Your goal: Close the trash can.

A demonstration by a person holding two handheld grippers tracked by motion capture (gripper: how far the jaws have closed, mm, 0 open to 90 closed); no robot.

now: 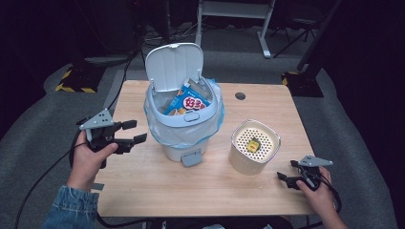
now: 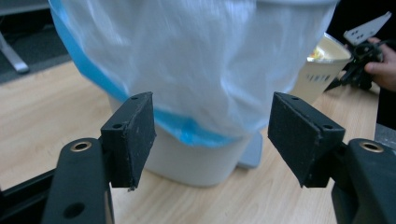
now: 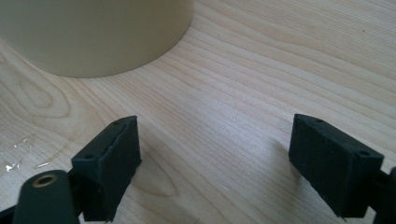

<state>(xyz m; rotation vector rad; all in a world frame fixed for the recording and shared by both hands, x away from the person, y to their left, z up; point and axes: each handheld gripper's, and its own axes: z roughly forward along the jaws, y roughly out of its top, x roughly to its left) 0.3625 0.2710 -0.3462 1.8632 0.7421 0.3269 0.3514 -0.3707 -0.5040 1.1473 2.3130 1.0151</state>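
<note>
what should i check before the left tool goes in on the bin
1. Left tool empty, jaws apart: ok.
2. Right tool empty, resting low by the table edge: ok.
3. Bin lid raised: ok.
4. Blue snack packet sits inside the bin: ok.
5. Bag liner folded over the rim all round: cannot tell, far side hidden.
6. Cream container stands apart from the bin: ok.

Light wooden table [image 1: 143, 191] with a dark round hole [image 1: 240, 96] near the far edge, sitting on grey carpet [image 1: 28, 143]. Pretty dark back there. White desk frame [image 1: 236, 14] behind, yellow-black hazard tape [image 1: 75, 88] at far left, loose cables [image 1: 143, 43] trailing over the floor.
</note>
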